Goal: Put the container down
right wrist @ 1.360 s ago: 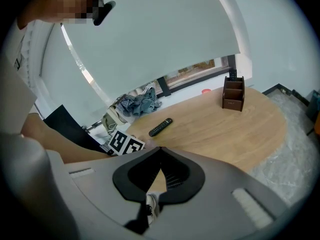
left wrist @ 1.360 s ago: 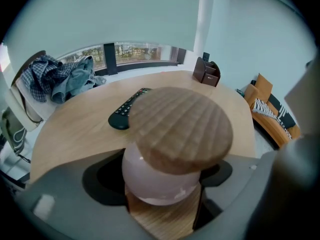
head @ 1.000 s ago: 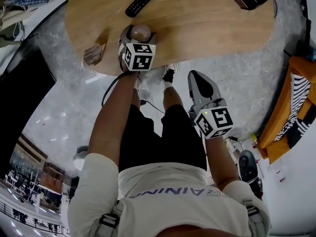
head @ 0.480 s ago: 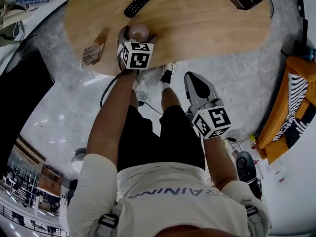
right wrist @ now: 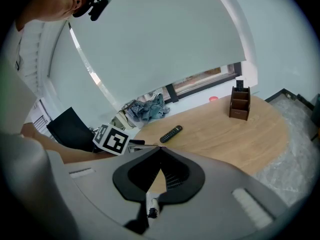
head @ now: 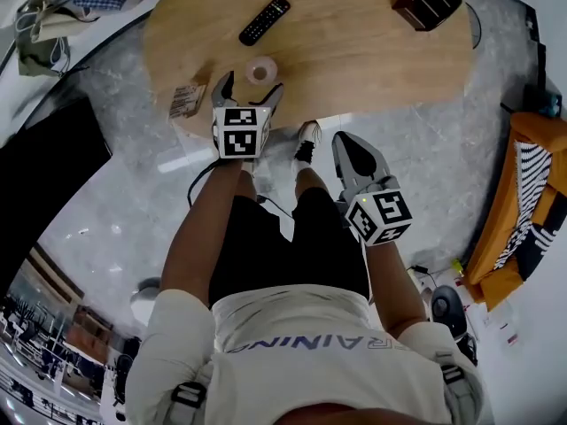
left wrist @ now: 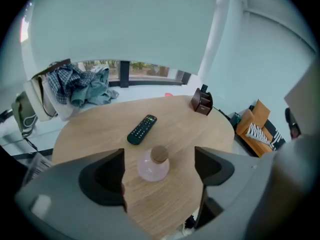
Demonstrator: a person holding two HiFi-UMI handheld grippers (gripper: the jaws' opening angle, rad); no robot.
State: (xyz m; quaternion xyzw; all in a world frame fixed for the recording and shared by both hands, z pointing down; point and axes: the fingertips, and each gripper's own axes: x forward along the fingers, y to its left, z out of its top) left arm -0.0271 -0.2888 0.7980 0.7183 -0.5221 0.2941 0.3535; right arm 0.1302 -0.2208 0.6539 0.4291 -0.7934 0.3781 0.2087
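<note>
Container [head: 260,69], cork-stoppered pink flask: upright on the wooden surface [head: 372,51] near its front edge, left claw [head: 249,88] just behind with released jaws narrowing on nothing, best drawn straight back without nudging it; right claw [head: 353,144] clenched, empty.

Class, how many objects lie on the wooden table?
4: remote control, far side; corked pink flask, near the front edge; wooden organiser, right end; paper packet, left edge. More may be hidden.
</note>
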